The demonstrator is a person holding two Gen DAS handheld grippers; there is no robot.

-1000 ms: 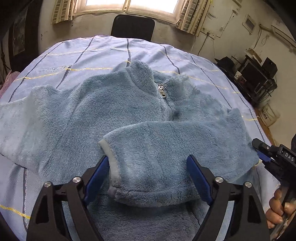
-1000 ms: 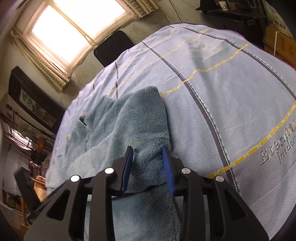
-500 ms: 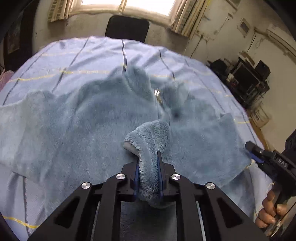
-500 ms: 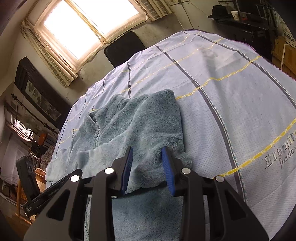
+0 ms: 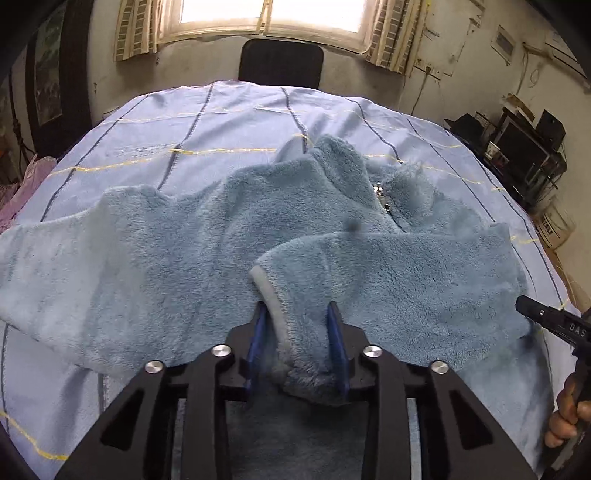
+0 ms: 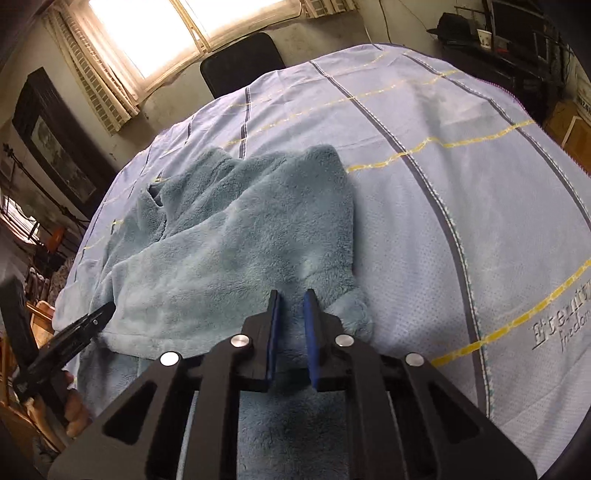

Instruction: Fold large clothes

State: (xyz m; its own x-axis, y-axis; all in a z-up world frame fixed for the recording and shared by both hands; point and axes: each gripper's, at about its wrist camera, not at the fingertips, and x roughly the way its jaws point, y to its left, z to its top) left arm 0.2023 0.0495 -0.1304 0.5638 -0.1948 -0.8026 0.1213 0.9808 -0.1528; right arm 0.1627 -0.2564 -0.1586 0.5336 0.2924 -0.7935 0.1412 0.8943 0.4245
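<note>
The left gripper (image 5: 297,325) pointed down over a folded sleeve (image 5: 388,288) of a blue fleece jacket (image 5: 184,258). Its jaws, partly spread, had just been opening; the grey-edged cuff (image 5: 271,295) of the sleeve lay between the blue pads (image 5: 334,336), which stood loosely about the fleece rather than squeezing it. The sleeve crossed the front of the jacket from the jacket's far side, ending at the cuff near the garment's middle. Beyond it rose the collar (image 5: 340,162) with a metal zip pull (image 5: 382,197) just beside it. The other sleeve (image 5: 55,266) lay spread out flat to the left in the left wrist view.

The right gripper (image 6: 291,306) had just been closing, and its jaws stood pressed close on a thin fold of fleece at the jacket's side edge, at the bend of the folded sleeve. A small lump of fleece (image 6: 351,314) bulged just beside the outer pad. In the left wrist view the tip of this gripper (image 5: 546,321) touched the same edge, held by a hand (image 5: 565,417) at the frame's border.

The jacket lay front up on a pale blue sheet (image 6: 461,166) marked with dark and yellow lines. Behind the sheet stood a black chair back (image 5: 280,62) beneath a bright window (image 5: 269,14).
</note>
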